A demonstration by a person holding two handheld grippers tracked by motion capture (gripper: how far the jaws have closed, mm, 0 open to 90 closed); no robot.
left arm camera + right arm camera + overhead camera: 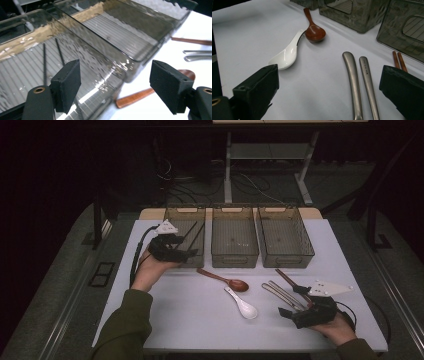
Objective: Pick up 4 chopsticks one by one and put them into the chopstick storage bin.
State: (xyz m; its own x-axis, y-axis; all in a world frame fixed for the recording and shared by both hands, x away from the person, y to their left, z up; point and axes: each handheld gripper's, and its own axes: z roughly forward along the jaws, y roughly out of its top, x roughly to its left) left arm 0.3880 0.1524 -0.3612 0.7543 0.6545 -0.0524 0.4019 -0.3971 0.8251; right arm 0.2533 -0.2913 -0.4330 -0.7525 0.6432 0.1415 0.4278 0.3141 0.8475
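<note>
Along the far edge of the white table (pixel 200 320) three clear brown bins stand side by side. The left bin (pixel 192 215) holds a pair of dark chopsticks (pixel 50 58) lying along its floor; the middle bin (pixel 235 251) and the right bin (pixel 300 251) look empty apart from small specks I cannot identify.

The left tool (pixel 192 254) hangs over the near rim of the left bin, released, with nothing between its pads and the chopsticks lying apart below it. I judge this as the close of a drop-off: the sticks are sorted into that bin and the hand is free to go for another piece.

The right tool (pixel 292 306) rests near the table's near right corner, jaws spread wide and empty, aimed at two metal handles (pixel 359 82) lying side by side on the table. Just beyond them lies a pair of brown chopsticks (pixel 399 61), close to the right bin's near wall.

Toward the middle of the table sit a brown wooden spoon (pixel 227 279) and a white ceramic spoon (pixel 243 305), the white handle touching the brown bowl.

The next move, as I read it, calls for closing on one flat, low-lying piece without dragging its neighbour, then carrying it to a bin of its own kind.
</note>
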